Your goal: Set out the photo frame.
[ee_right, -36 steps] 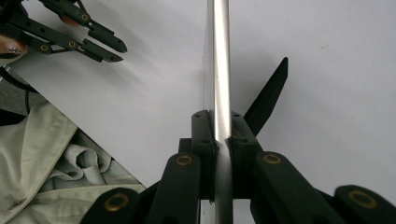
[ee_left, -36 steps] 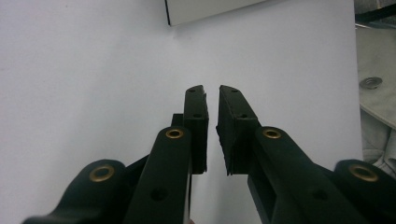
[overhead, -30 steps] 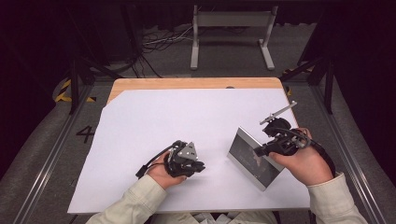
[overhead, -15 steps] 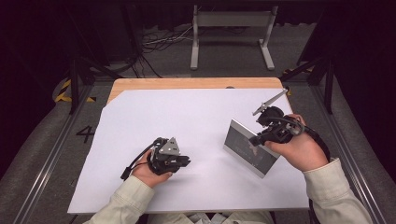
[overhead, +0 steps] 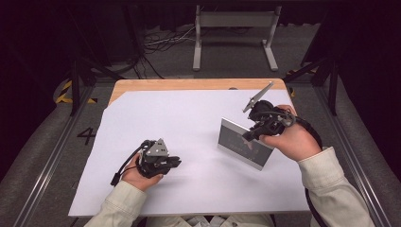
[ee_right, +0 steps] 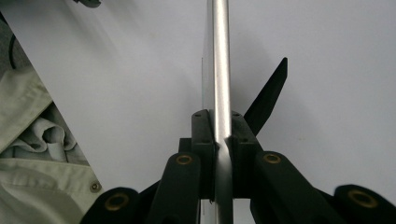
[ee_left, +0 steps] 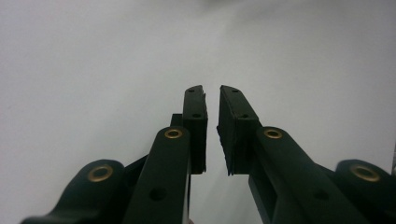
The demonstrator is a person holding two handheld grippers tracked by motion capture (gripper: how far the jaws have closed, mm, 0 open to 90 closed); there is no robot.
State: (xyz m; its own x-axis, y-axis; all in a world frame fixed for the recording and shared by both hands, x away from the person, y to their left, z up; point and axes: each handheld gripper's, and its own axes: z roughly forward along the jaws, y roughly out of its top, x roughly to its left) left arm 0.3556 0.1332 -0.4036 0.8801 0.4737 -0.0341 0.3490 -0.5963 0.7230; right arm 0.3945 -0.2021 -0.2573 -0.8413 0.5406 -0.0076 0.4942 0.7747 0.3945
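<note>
On the left, my left gripper (overhead: 175, 163) rests low over the white sheet (overhead: 189, 118), its jaws a narrow gap apart with nothing between them. To the right, my right gripper (overhead: 250, 135) is clamped on the top edge of the silver picture frame (overhead: 241, 144), held upright near the sheet's right side. Gripped by that thin rim alone, I judge it could pivot or slip.

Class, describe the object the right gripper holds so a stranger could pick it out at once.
Start at the white sheet covering the table. At its right side, the right gripper clamps a silver picture frame by its top edge. It is the sheet's one flat, upright panel.
</note>
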